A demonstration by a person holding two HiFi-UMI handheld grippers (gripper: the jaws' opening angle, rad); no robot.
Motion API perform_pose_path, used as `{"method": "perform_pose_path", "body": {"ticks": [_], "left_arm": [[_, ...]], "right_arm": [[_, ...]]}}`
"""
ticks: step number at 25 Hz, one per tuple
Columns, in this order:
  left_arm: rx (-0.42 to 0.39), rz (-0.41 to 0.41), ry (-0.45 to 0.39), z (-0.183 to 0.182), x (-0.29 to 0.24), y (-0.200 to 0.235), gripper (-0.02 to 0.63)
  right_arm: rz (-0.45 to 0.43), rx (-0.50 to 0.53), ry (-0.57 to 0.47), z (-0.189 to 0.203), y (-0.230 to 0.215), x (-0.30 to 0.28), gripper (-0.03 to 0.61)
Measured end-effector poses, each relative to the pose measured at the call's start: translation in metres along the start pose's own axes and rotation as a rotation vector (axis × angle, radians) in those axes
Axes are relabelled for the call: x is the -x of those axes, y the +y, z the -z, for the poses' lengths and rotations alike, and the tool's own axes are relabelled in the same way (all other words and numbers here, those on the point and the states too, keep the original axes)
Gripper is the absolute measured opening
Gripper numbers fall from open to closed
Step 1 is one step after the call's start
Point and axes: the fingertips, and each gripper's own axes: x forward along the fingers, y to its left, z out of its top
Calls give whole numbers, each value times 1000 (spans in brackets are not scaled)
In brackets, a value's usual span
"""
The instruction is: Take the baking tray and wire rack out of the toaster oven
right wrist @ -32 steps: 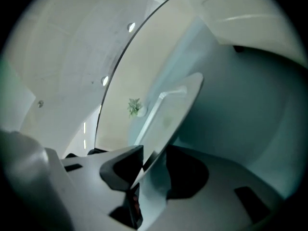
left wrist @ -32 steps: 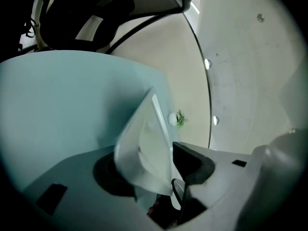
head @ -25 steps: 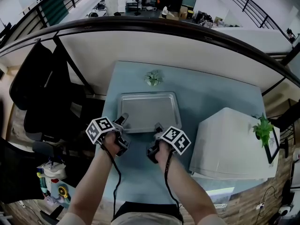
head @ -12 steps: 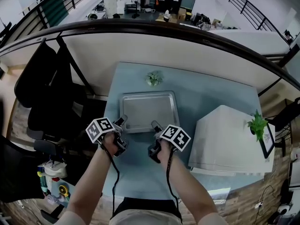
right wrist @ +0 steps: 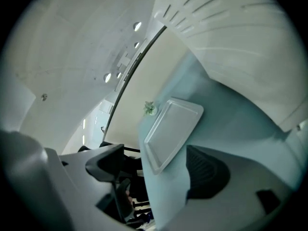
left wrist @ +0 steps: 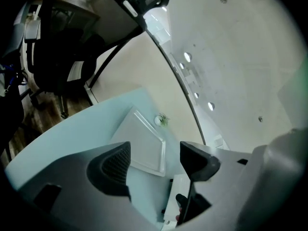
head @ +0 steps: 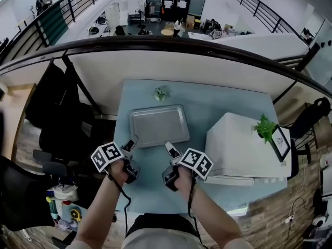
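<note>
Hovering above surface (head: 207, 105) | left gripper (head: 132, 141) jaws wide, empty; right gripper (head: 168, 147) jaws just opened, empty | baking tray (head: 158, 125) flat there, near toaster oven (head: 238, 144) | risk: wire rack unseen; skewed pull may jam it.

1. From the head view we see only the top and a sliver of the front of the toaster oven (head: 236, 144); its inside is hidden.
2. In the right gripper view the picture's edge cuts that oven off.
3. The potted plant (head: 265, 126) at the oven's right edge covers a corner of a framed picture (head: 284, 144); we cannot tell what the plant stands on.
4. The small plant (head: 161, 93) is too small for us to make out its pot.
</note>
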Motion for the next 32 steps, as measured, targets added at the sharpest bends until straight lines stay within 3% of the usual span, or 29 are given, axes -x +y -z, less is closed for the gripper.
{"method": "perform_pose_path", "body": {"ticks": [8,18,24,32], "left_arm": [[-107,154,-13,31,49,-75,245],[-63,400,25,95,92,-141,245],[-4,494,110,141,106,-170,245],[-68,487,228,194,85,-186,253]], "right_arm": [[-180,-145,-78,6,28,87,357],[-283,-209,-173,6,23,191,344],[-271,-238,-242,5,-6,240,333],[-236,-267,-376,-11,-50,281,312]]}}
